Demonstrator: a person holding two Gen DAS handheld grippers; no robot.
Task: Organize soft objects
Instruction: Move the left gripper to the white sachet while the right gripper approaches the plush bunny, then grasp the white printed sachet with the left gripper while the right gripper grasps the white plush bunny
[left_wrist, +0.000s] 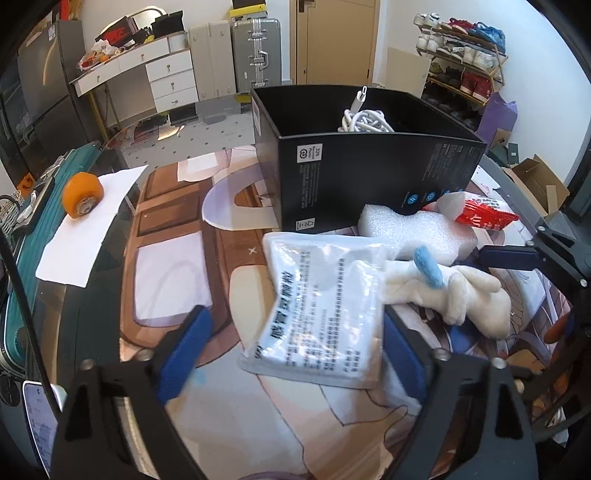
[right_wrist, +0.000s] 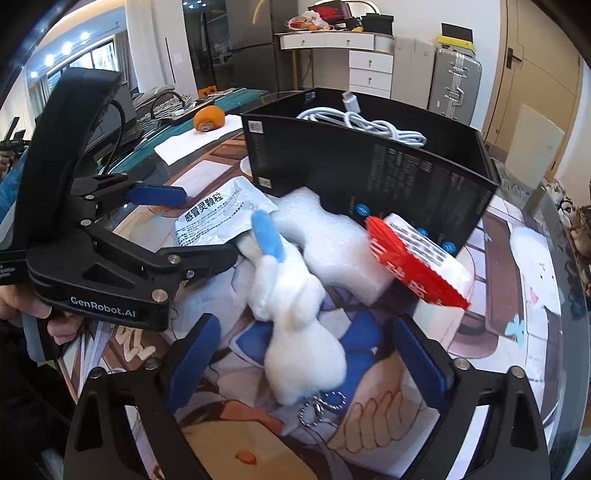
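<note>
A white plush toy (right_wrist: 295, 314) with a blue ear lies on the printed mat, between my right gripper's (right_wrist: 306, 358) open fingers; it also shows in the left wrist view (left_wrist: 461, 291). A clear medicine packet (left_wrist: 321, 314) lies between my left gripper's (left_wrist: 295, 343) open fingers, not clamped; it also shows in the right wrist view (right_wrist: 218, 218). A white foam block (right_wrist: 332, 243) and a red-and-white packet (right_wrist: 417, 262) lean by the black box (right_wrist: 369, 170), which holds a white cable (right_wrist: 369, 125).
An orange wheel (left_wrist: 79, 194) sits on white paper (left_wrist: 85, 229) at the left table edge, by a teal case (left_wrist: 22, 258). My left gripper's body (right_wrist: 110, 240) stands close left of the plush. Drawers, suitcases and a shoe rack stand behind.
</note>
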